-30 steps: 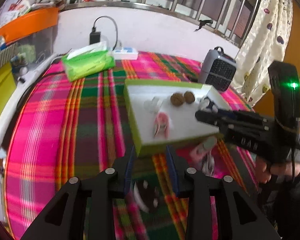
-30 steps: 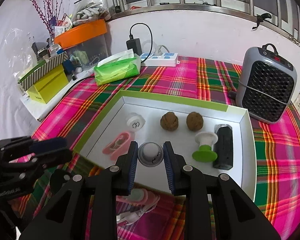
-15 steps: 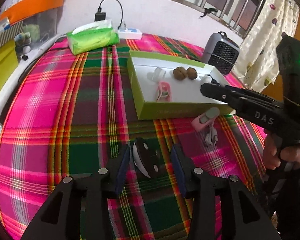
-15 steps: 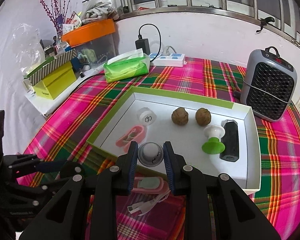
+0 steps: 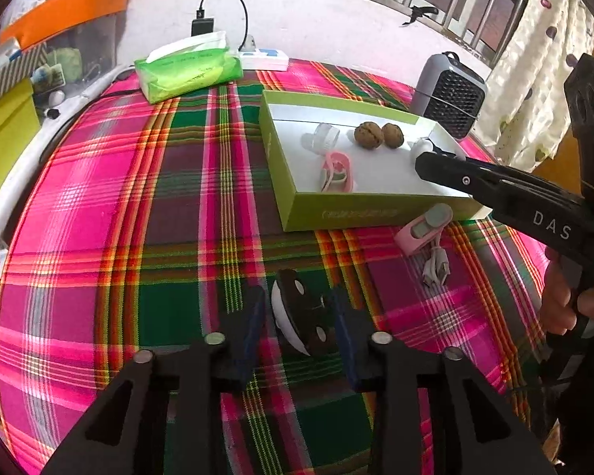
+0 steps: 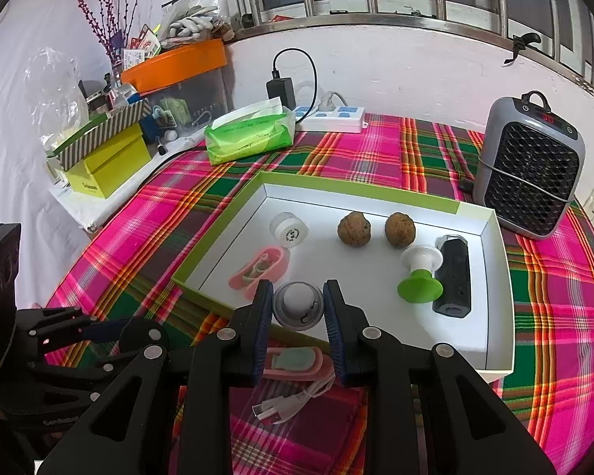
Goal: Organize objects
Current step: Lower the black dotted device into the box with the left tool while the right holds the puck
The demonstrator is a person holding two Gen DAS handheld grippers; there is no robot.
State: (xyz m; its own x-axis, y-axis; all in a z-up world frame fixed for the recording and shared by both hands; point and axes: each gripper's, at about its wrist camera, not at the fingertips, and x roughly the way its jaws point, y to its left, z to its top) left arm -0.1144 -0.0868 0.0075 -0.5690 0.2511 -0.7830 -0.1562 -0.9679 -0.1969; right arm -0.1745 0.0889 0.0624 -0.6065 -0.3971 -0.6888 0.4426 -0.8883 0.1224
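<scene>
Right tongs [image 6: 299, 310] clenched on small grey round gadget [image 6: 298, 305], poised for green-walled white tray [image 6: 491, 277] at 12 o'clock; left tongs [image 5: 299, 316] released, straddling black-and-white disc [image 5: 301, 318].

A plaid-covered table [image 6: 376, 150] carries a green-rimmed tray [image 6: 348, 187], tissue pack [image 6: 249, 134], power strip [image 6: 332, 118], heater [image 6: 530, 174], pink device [image 5: 423, 227] and black-and-white gadget [image 5: 301, 316].

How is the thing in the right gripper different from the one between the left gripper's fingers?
The grey round gadget is pinched in the right gripper, held above the box's near edge; the black-and-white gadget sits on the tablecloth between the left gripper's spread fingers. One is grey with a pale centre, the other black over white. Both are small and rounded.
</scene>
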